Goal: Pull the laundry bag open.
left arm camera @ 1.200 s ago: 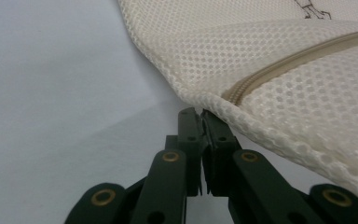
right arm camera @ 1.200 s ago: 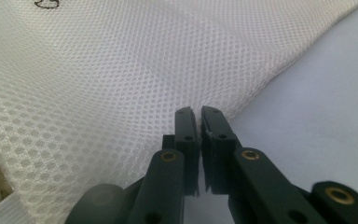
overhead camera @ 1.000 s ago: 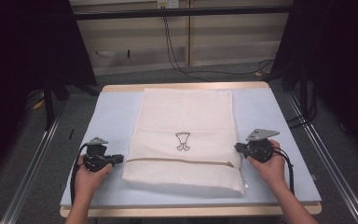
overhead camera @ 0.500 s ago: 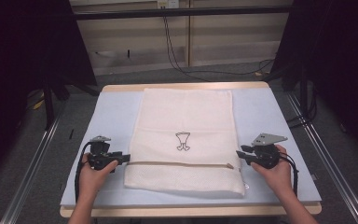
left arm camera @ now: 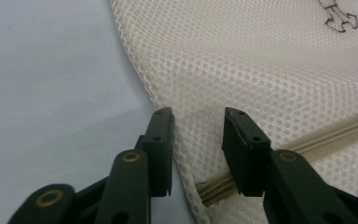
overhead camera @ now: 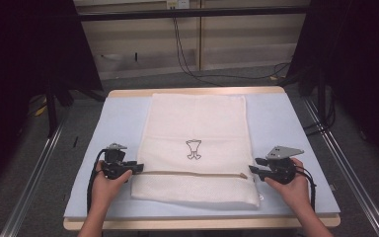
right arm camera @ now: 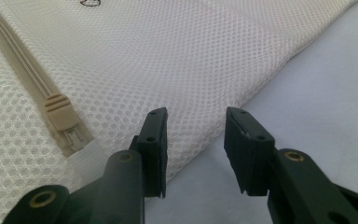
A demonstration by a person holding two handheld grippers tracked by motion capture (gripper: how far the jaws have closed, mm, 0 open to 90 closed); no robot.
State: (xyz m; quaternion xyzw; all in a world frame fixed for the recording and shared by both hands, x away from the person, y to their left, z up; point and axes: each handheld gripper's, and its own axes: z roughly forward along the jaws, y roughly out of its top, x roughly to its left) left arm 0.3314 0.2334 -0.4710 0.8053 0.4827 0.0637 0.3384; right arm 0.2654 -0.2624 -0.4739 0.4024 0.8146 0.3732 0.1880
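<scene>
Cream mesh bag [overhead camera: 196, 143] lies flat mid-table, long axis running away from you, your left gripper [overhead camera: 133, 168] and right gripper [overhead camera: 254, 171] both unclenched, straddling its side edges at the zipper [overhead camera: 192, 174].

Table [overhead camera: 276, 118]: rectangular, pale blue top with light wood edging, standing on grey floor [overhead camera: 34, 197]. Metal rails [overhead camera: 29, 182] run along the floor on both sides. Back wall [overhead camera: 227, 44]: beige panels, black cables [overhead camera: 187, 54] hanging down to the floor. Dark horizontal bar [overhead camera: 192, 14] overhead. Black drapes [overhead camera: 24, 64] left and right; lighting dim at the edges
</scene>
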